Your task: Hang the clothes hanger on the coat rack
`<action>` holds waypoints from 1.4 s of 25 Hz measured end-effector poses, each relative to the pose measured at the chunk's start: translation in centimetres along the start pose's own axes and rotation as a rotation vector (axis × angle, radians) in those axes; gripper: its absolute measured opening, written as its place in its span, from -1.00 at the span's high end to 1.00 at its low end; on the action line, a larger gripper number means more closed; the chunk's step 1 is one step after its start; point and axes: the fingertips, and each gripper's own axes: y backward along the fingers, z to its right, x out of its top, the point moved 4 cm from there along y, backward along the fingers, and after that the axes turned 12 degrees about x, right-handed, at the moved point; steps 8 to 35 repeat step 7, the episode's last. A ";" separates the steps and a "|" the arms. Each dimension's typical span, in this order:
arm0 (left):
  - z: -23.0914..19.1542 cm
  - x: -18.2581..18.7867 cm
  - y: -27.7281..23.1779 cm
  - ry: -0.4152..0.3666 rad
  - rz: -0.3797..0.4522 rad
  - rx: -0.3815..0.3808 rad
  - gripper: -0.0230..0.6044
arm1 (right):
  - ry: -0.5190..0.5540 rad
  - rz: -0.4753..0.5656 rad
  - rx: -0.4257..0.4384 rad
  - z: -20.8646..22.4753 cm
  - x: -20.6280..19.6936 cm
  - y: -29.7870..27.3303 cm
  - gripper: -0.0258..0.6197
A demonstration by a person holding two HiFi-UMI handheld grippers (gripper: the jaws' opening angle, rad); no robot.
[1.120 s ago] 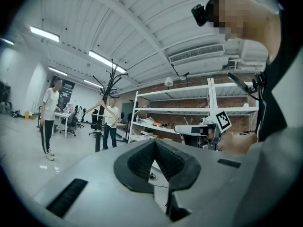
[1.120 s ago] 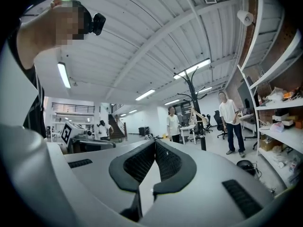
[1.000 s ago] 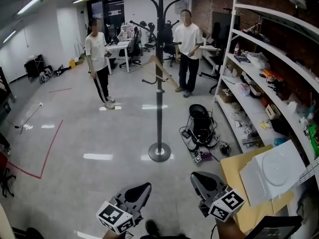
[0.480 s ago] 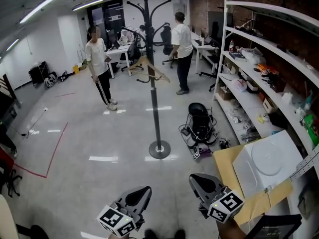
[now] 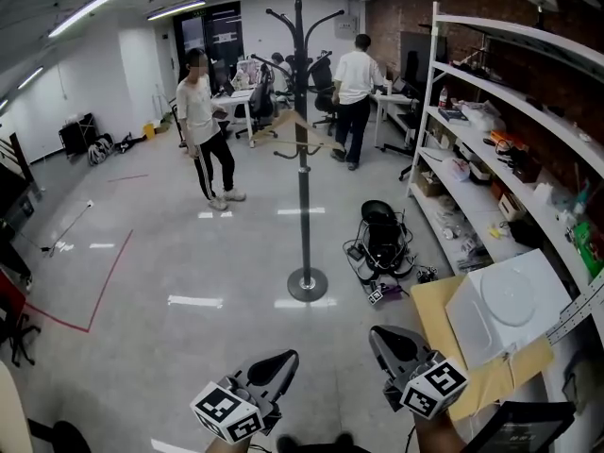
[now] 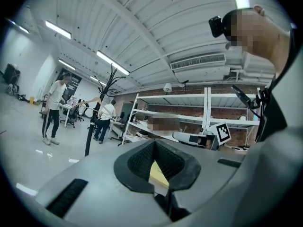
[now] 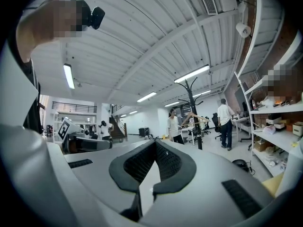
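A black coat rack (image 5: 304, 206) stands on the floor in the middle of the room, well ahead of me. A wooden clothes hanger (image 5: 304, 132) hangs from one of its lower hooks. The rack (image 6: 89, 134) and hanger (image 6: 93, 100) show small and far in the left gripper view. In the right gripper view the rack (image 7: 197, 126) and hanger (image 7: 191, 117) are just as small. My left gripper (image 5: 286, 360) and right gripper (image 5: 379, 333) sit low at the front, side by side, pointing level toward the rack. Both are shut with nothing between the pads.
White shelving (image 5: 491, 130) full of small items lines the brick wall on the right. A cardboard box with a white foam block (image 5: 505, 314) lies near my right gripper. A black bag and cables (image 5: 382, 243) lie beside the rack's base. Two people (image 5: 203, 125) stand beyond the rack.
The person in the white shirt has turned and walked away behind the rack. The other person has stepped a little to the right. Both grippers have shifted slightly with me, still shut.
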 end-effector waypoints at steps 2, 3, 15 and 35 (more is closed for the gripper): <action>-0.1 0.2 0.4 -0.010 0.003 -0.002 0.93 | 0.007 -0.001 0.002 -0.5 0.2 -0.3 0.91; -0.2 0.3 0.6 -0.010 0.005 -0.001 0.93 | 0.008 -0.002 0.003 -0.7 0.3 -0.4 0.91; -0.4 0.6 1.4 -0.001 0.015 0.000 0.93 | 0.010 -0.001 0.009 -1.6 0.5 -0.8 0.91; -0.4 0.6 1.4 -0.001 0.015 0.000 0.93 | 0.010 -0.001 0.009 -1.6 0.5 -0.8 0.91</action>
